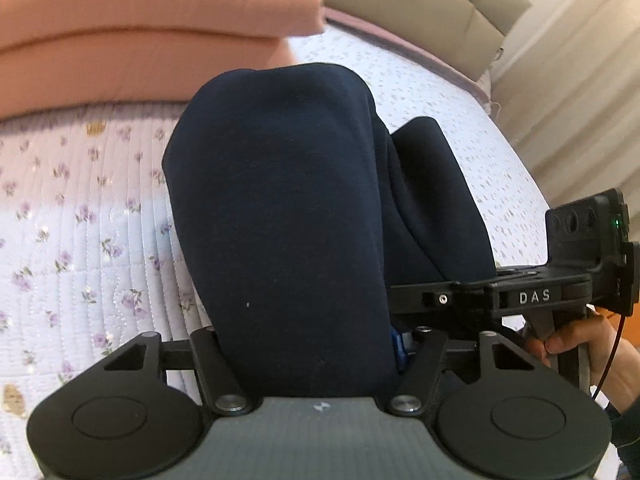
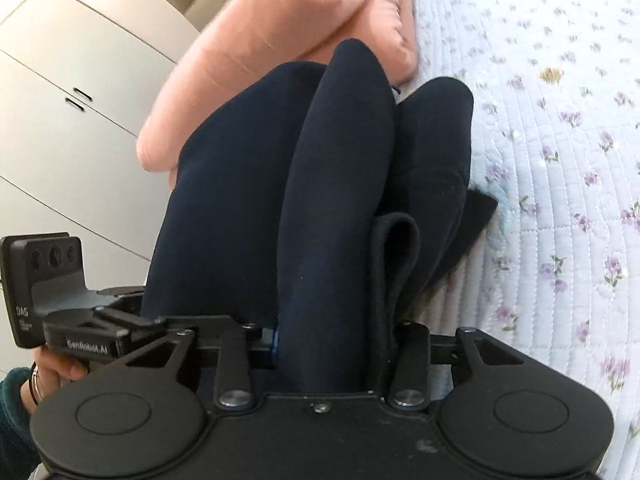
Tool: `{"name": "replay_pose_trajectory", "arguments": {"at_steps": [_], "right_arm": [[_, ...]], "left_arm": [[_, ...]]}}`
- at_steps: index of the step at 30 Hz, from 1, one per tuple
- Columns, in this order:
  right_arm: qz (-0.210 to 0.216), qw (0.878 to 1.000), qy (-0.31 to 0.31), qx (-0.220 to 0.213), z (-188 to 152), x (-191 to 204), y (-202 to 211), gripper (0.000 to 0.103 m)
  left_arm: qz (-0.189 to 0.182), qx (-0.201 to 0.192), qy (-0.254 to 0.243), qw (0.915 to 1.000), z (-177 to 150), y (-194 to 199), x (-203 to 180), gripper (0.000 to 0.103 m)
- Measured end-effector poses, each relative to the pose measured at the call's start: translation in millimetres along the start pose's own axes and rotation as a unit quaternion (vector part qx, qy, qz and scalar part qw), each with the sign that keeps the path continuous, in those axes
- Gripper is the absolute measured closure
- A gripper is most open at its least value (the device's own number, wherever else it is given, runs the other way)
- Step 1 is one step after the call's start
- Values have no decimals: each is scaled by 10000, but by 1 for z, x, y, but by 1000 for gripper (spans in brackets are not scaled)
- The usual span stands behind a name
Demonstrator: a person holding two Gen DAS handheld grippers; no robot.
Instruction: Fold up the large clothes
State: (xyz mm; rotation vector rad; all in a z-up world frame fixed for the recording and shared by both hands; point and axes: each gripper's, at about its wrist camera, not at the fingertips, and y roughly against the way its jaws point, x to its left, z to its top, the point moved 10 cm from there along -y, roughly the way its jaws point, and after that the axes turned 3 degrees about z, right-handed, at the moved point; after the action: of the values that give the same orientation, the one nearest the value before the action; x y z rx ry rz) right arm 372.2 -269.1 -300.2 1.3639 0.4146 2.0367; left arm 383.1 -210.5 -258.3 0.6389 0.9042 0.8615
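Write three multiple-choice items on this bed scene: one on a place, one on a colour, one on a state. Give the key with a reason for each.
1. Where does the folded peach blanket lie?
A. On the floral quilt, beyond the navy garment
B. On the floor
C. Inside the wardrobe

2. What colour is the garment between the fingers?
A. Red
B. Dark navy
C. White

3. What is the state of the left gripper and right gripper?
A. Both empty and wide open
B. Only the right holds cloth
C. Each is closed on a thick bundle of the garment

Key: 1 A, the peach blanket sits on the quilt behind the bundle; 2 B, the cloth is dark navy in both views; 3 C, folded cloth fills both sets of fingers.
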Motion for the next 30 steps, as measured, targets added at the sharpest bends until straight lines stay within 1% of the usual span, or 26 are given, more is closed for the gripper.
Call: {"name": "replay_pose_trajectory", "arguments": {"at_steps": [3, 8, 11, 14, 17, 20, 23, 27, 30], "right_arm": [[30, 9998, -40, -188, -5, 17, 8, 56], [-56, 9996, 23, -289, -16, 44, 24, 57], [-104, 9992, 34, -372, -28, 62, 35, 58], [-68, 9986, 82, -520, -38, 93, 50, 58], [18, 9983, 122, -566, -51, 126, 65, 58], [33, 9982, 267, -527, -71, 159, 75, 58], [24, 9987, 286, -419, -99, 187, 76, 58], [44, 9992, 261, -296, -140, 212, 63, 58], [188, 9994, 212, -177, -167, 226, 47, 58]], "left_arm": [[-27, -64, -83, 9999, -5, 19, -5, 41], [-75, -228, -161, 9996, -12, 52, -14, 42], [-120, -301, -188, 9993, -18, 76, -17, 43], [-239, -397, -200, 9987, -26, 110, -22, 43], [-316, -483, -246, 9980, -37, 146, -28, 43], [-383, -463, -208, 9980, -55, 182, -30, 43], [-418, -379, -101, 9984, -81, 212, -27, 42], [-357, -312, -117, 9988, -122, 240, -15, 42], [-264, -235, -59, 9994, -148, 255, 1, 41]]}}
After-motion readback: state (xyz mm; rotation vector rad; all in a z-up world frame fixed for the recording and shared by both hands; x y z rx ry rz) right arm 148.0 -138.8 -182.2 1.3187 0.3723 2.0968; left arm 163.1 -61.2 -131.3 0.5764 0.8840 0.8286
